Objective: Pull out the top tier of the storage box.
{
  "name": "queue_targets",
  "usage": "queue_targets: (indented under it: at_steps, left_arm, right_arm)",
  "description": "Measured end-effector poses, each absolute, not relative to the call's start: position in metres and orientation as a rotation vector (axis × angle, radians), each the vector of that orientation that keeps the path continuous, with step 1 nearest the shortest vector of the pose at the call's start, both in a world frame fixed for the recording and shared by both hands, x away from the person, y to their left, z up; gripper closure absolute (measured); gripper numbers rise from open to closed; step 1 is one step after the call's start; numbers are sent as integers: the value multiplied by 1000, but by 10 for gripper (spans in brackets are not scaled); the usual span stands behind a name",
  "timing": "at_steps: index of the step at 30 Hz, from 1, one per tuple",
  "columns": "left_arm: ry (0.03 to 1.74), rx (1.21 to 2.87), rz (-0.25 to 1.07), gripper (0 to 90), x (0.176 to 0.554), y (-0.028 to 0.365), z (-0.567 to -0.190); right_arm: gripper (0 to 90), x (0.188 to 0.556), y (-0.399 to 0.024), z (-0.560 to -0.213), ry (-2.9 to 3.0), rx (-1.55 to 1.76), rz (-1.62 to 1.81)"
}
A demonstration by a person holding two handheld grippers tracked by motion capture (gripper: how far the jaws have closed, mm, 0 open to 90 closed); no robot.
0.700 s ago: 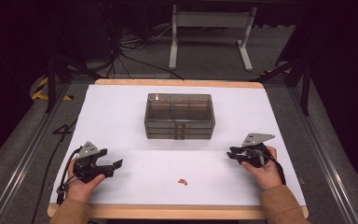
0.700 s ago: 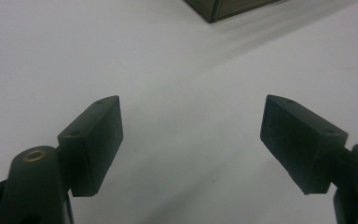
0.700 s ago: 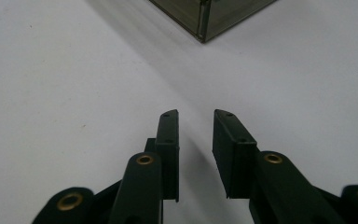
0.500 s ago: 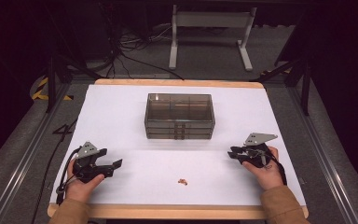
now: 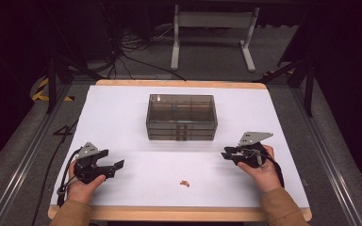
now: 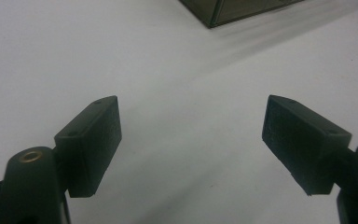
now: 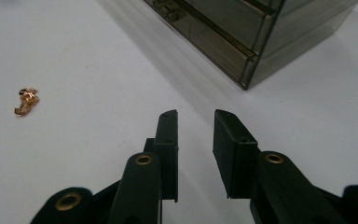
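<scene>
A smoky see-through drawer box stands in the middle of the white table. A small copper-coloured piece lies near the front edge, between the two hands. My left gripper rests at the front left, its jaws wide open over bare table. One corner of the box is at the top of the left gripper view. At the front right, my right gripper points left. Its jaws stand a narrow gap apart with nothing between them. Its view has the box ahead and the copper piece off to the left.
Dark floor with cables and a white stand's legs lies beyond the far edge. Metal rails run along both sides of the table. A wooden rim borders the front.
</scene>
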State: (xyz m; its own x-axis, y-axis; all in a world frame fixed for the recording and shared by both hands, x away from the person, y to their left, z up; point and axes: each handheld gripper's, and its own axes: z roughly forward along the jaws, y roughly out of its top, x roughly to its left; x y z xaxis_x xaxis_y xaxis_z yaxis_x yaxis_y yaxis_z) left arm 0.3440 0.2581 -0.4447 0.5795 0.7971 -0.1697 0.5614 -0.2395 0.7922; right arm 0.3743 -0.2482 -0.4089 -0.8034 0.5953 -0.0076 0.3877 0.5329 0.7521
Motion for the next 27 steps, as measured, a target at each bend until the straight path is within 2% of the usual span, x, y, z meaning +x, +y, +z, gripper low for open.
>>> queue_targets:
  at_steps: [13,18,27]
  left_arm:
    - [1090,1928,369,205,342,256,-444]
    - [1083,1934,372,205,343,254,-445]
    - [1079,1933,378,204,342,254,-445]
  right_arm:
    - [719,374,-220,-405,2582,764,1183]
    - [675,375,-212,-407,2601,714,1260]
    - [668,377,-210,-410,2634,653,1409]
